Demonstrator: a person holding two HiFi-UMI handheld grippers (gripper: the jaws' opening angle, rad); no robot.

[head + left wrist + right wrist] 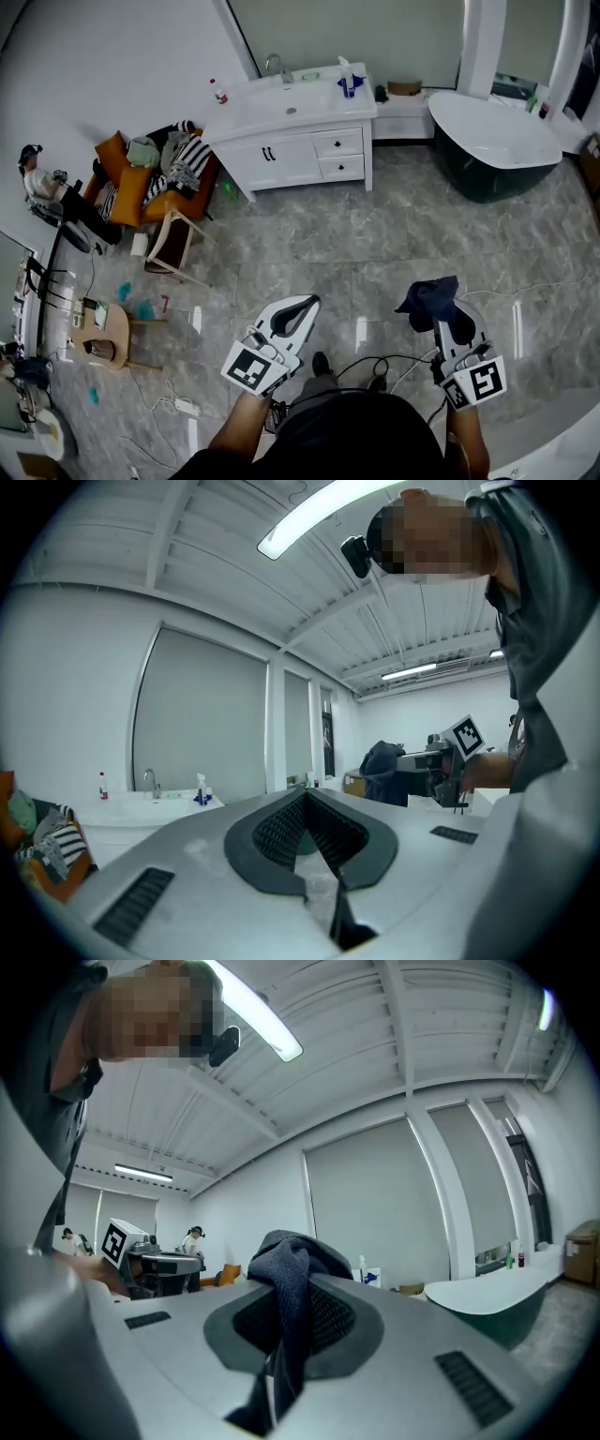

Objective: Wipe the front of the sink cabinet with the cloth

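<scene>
The white sink cabinet [300,155] stands against the far wall, its doors and drawers facing me across the tiled floor. A dark blue cloth [428,298] bunches out of my right gripper [442,311], which is shut on it near the bottom right. In the right gripper view the cloth [281,1255] drapes over the jaws and down between them. My left gripper [309,302] is held low at the centre with its jaws together and nothing in them. The left gripper view shows the closed tips [305,801], the cabinet [141,817] far off and the cloth [382,764] at the right. Both grippers are far from the cabinet.
A dark green bathtub [492,141] stands right of the cabinet. An orange chair heaped with clothes [159,178] and a small wooden stool [173,246] sit to its left. A spray bottle [347,80] is on the counter. Cables [375,366] trail on the floor by my feet.
</scene>
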